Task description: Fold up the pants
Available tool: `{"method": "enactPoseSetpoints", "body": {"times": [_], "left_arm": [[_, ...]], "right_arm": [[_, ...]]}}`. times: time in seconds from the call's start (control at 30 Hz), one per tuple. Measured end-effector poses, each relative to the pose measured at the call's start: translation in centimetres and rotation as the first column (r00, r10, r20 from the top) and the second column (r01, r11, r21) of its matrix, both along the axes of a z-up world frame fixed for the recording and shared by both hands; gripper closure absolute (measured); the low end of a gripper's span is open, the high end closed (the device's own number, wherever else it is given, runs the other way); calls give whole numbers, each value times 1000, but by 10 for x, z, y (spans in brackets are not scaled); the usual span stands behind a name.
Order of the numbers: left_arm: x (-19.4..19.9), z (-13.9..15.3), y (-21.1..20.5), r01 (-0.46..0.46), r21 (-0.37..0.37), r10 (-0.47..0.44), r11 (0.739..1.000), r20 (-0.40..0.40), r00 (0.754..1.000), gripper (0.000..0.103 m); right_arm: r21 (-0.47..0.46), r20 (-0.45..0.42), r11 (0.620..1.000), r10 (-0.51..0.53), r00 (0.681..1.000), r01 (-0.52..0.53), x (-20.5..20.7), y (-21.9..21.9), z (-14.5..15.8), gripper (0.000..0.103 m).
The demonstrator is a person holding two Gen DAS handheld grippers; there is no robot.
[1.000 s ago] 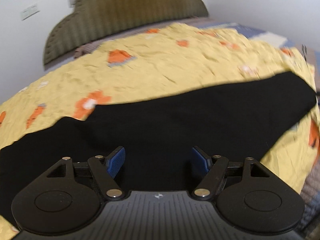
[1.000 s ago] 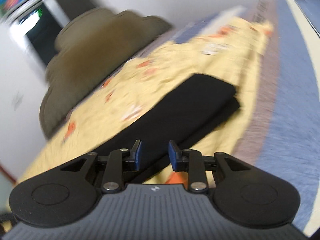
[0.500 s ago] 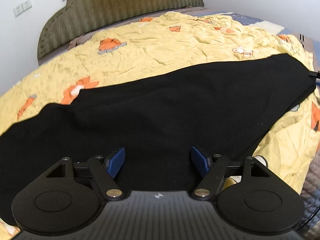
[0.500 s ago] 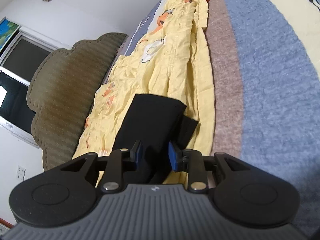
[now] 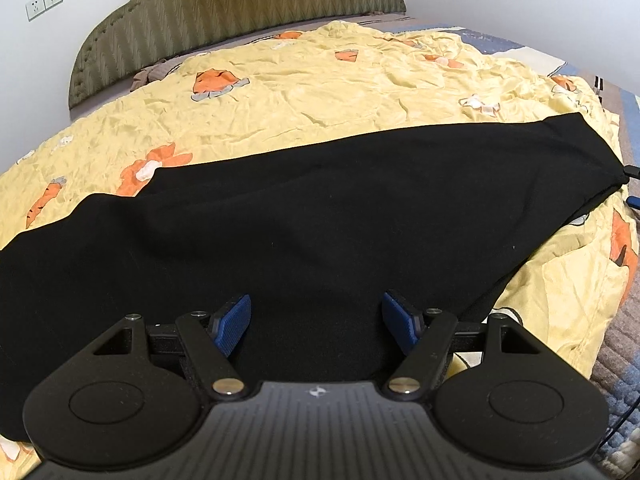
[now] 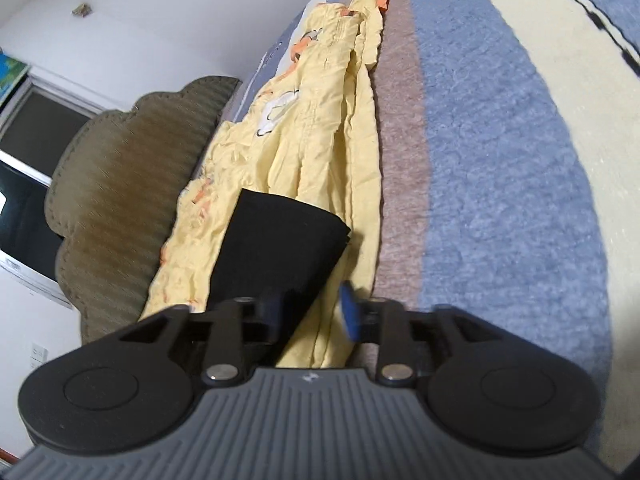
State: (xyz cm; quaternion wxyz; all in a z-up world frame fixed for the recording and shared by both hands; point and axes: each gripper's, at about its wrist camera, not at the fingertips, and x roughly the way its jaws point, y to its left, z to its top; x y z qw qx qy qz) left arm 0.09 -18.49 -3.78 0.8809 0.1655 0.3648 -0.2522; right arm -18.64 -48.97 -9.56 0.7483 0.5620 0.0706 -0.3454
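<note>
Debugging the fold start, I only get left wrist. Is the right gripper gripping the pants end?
Observer: No. The right gripper has its jaws opening. The end of the pants lies between them, but the blue pad is clear of the cloth.
Operator: Which side of the gap is the cloth on?
Observer: By the other finger, the left one in that view. The yellow quilt shows through the rest of the gap.
Operator: What's past the quilt edge?
Observer: A striped blanket, brown, blue and cream, lies beside the quilt's edge there.
</note>
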Motion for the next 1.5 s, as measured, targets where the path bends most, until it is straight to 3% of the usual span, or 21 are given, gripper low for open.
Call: {"method": "enactPoseSetpoints", "body": {"times": [0.37, 0.4, 0.47, 0.53, 0.77, 0.87, 0.93, 1.0, 1.07, 1.17, 1.27, 1.4, 1.5], "left_arm": [[-3, -1, -4, 5, 25, -5, 1000, 17, 1000, 31], [-3, -1, -4, 5, 24, -5, 1000, 15, 1000, 31], [-3, 0, -4, 3, 17, -3, 1000, 9, 1000, 30], [-1, 3, -2, -5, -1, 5, 1000, 2, 1000, 30], [3, 20, 10, -46, -83, 47, 995, 9, 999, 30], [11, 30, 18, -73, -131, 73, 989, -12, 997, 30], [20, 30, 16, -75, -124, 69, 989, -52, 996, 23], [27, 28, 8, -67, -118, 58, 991, -84, 995, 23], [27, 32, -1, -33, -144, 25, 989, -61, 998, 23], [24, 27, -30, 55, -74, -56, 996, -7, 998, 23], [19, 7, -59, 114, 50, -112, 992, -39, 993, 23], [3, 6, -63, 134, 73, -137, 988, 36, 990, 23], [12, 19, -62, 106, 11, -107, 994, 20, 994, 23]], "right_arm": [[71, 93, 997, -13, 996, 6, 10, -22, -14, 66], [83, 103, 997, -13, 995, 5, 12, -24, -15, 68], [86, 109, 996, -23, 994, 14, 12, -25, -14, 87], [39, 94, 999, -21, 995, 18, 11, -24, -5, 94], [-161, -7, 987, 28, 1000, -29, 21, -15, 36, 95], [-248, -62, 966, 58, 996, -72, 33, -8, 55, 95], [-309, -101, 945, 81, 992, -109, 43, -1, 69, 95], [-374, -141, 915, 106, 984, -152, 55, 10, 84, 95], [-440, -181, 877, 125, 976, -194, 66, 23, 99, 95], [-504, -207, 830, 153, 966, -239, 77, 38, 119, 95], [-538, -226, 798, 176, 958, -273, 86, 47, 134, 95], [-569, -242, 759, 214, 946, -318, 97, 61, 149, 95], [-586, -252, 737, 229, 940, -337, 105, 70, 156, 95]]}}
